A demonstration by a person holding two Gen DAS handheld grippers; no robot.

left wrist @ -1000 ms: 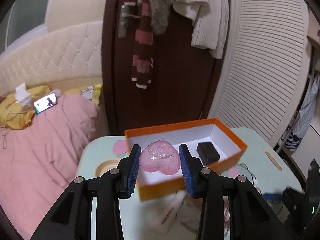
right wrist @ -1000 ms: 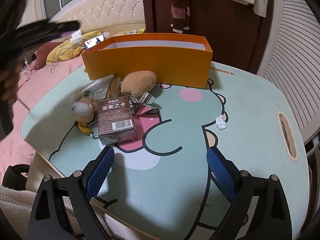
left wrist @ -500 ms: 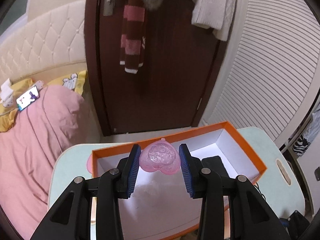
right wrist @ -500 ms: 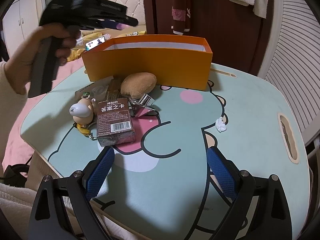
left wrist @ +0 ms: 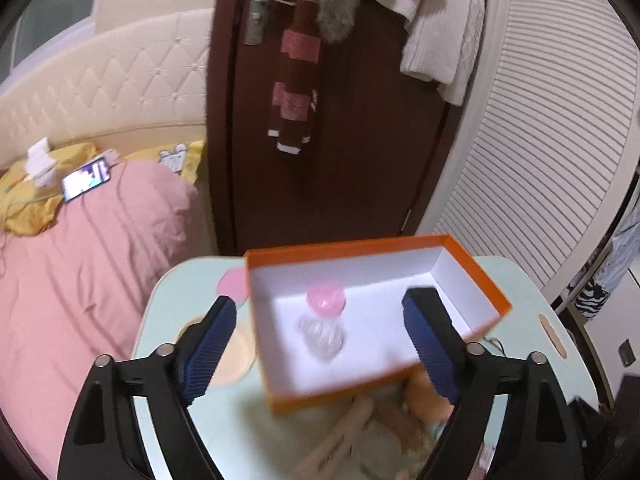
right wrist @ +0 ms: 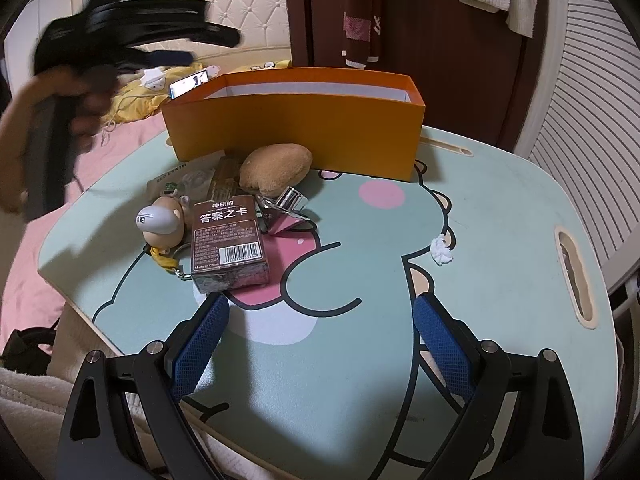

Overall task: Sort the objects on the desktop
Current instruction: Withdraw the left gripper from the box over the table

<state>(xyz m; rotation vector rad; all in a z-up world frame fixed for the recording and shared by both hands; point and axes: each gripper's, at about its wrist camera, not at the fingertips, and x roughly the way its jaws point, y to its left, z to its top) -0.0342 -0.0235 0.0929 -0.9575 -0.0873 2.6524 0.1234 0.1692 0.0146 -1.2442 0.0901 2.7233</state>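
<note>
A: Where is the left claw (left wrist: pixel 318 320)?

B: Above the orange box (left wrist: pixel 476 272), spread wide with nothing in it. Its jaws have just been opening, and the pink heart-shaped thing (left wrist: pixel 325 299) shows blurred below the gap, over the white floor of the box.

A: And the right claw (right wrist: pixel 320 344)?

B: Wide open too, empty, low over the table (right wrist: pixel 500 216).

A: What lies on the table?

B: Against the front wall of the box: a tan plush toy (right wrist: pixel 276 168), a brown card box (right wrist: pixel 228 240), a small figure keychain (right wrist: pixel 162 220) and a silver clip (right wrist: pixel 286 210). A white paper scrap (right wrist: pixel 441 250) lies apart.
</note>
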